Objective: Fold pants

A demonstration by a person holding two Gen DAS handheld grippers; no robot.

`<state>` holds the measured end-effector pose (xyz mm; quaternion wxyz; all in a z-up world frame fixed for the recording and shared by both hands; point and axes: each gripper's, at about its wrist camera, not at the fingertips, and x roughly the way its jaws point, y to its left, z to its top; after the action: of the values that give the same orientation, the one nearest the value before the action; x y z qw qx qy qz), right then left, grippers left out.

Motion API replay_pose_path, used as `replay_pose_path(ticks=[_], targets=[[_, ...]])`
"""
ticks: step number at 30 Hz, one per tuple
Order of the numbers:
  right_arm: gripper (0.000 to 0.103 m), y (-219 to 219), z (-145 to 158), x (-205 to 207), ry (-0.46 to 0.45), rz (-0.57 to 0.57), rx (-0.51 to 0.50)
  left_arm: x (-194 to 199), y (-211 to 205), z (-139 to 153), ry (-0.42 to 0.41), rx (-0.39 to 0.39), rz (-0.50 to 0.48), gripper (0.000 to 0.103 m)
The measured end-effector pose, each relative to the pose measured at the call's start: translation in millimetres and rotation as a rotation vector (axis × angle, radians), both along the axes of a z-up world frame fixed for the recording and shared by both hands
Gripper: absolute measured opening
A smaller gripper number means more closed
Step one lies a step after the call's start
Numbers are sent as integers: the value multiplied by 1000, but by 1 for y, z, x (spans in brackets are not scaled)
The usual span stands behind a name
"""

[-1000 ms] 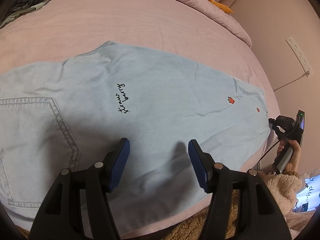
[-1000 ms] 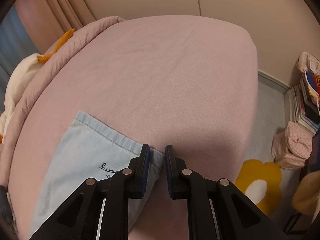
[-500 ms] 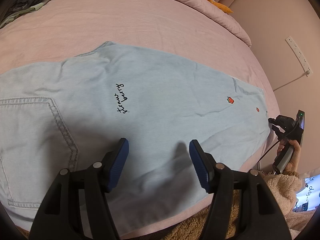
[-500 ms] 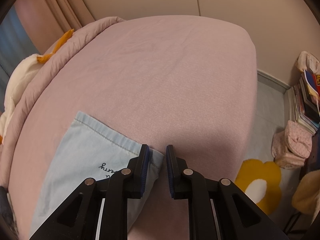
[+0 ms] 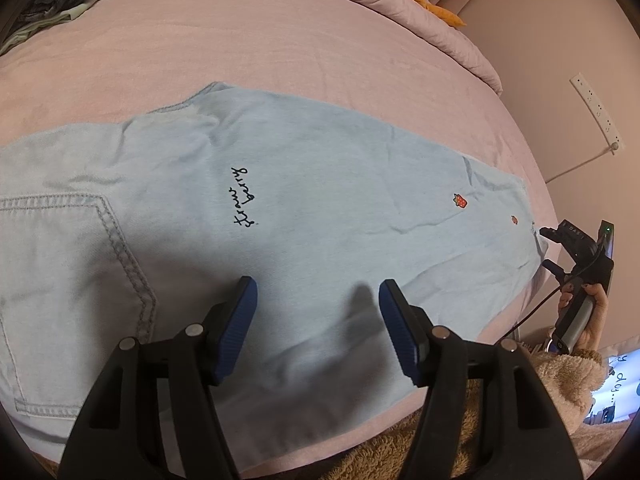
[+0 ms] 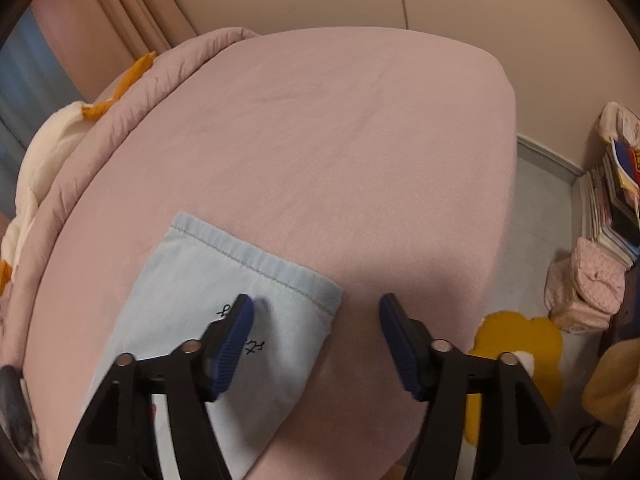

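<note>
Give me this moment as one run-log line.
stage: pants flat on bed | left tool: open above pants | right tool: jaws just opened, hem corner released | next: regrasp, likely

Both wrist views look down, sharing pants

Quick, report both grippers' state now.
Left gripper: open above the pants, holding nothing.
Right gripper: jaws just opened, hem corner released.
</note>
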<state>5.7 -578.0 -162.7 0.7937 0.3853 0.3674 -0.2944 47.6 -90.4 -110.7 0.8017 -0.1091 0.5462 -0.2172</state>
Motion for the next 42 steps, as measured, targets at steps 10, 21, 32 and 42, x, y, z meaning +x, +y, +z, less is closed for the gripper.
replay_pose_path(ticks=[10,21,32,42], targets=[[67,1,-6,-1,-2,-10,34,2,-3,-1,-1,-2,-7,69],[68,6,-5,10,-62,68,45,2,1,-1,11,-22,-6,69],[19,-1,-11,10,-147,16,85,3,6,0,23,-35,-8,70],[13,36,67,-13,-406,138,-76,3,0,3,8,-8,3,68]])
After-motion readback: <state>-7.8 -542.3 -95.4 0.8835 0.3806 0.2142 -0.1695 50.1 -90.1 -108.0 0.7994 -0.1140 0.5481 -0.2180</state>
